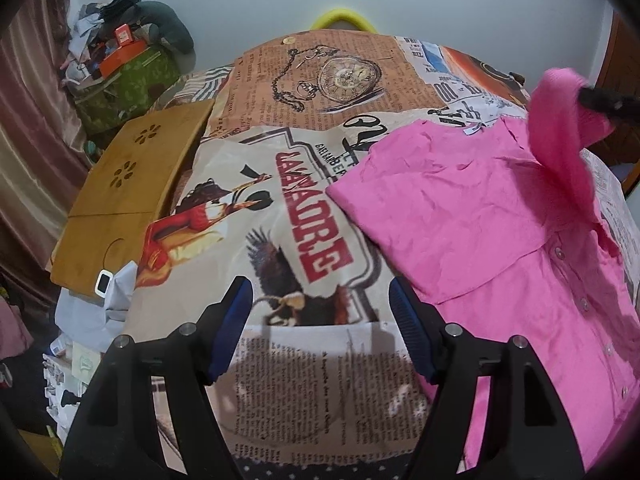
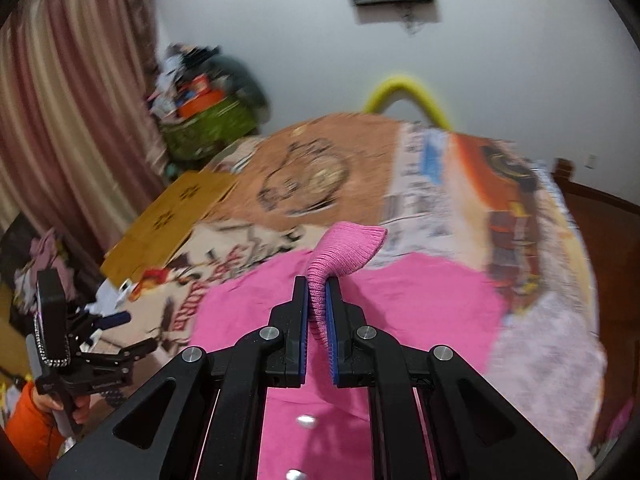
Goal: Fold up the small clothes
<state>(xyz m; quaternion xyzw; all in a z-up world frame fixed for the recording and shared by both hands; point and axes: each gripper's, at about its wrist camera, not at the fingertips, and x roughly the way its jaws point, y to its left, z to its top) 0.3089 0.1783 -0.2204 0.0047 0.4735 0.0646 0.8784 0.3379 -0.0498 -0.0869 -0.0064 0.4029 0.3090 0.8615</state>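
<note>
A small pink buttoned shirt (image 1: pixel 480 216) lies on the printed bedspread (image 1: pixel 280 208), one side folded over its front. My right gripper (image 2: pixel 319 280) is shut on the shirt's ribbed pink cuff (image 2: pixel 348 246) and holds the sleeve up above the shirt body (image 2: pixel 360 300); in the left wrist view the lifted sleeve (image 1: pixel 560 128) hangs from the right gripper's dark tip (image 1: pixel 604 102). My left gripper (image 1: pixel 320 292) is open and empty, low over the bedspread just left of the shirt. It also shows in the right wrist view (image 2: pixel 120 332).
A wooden lap tray (image 1: pixel 128 184) lies on the bed's left side. A green box piled with clutter (image 1: pixel 128 76) stands by the curtain. A yellow curved bar (image 1: pixel 344 18) sits beyond the bed. A white bag (image 1: pixel 100 304) lies at the bed's left edge.
</note>
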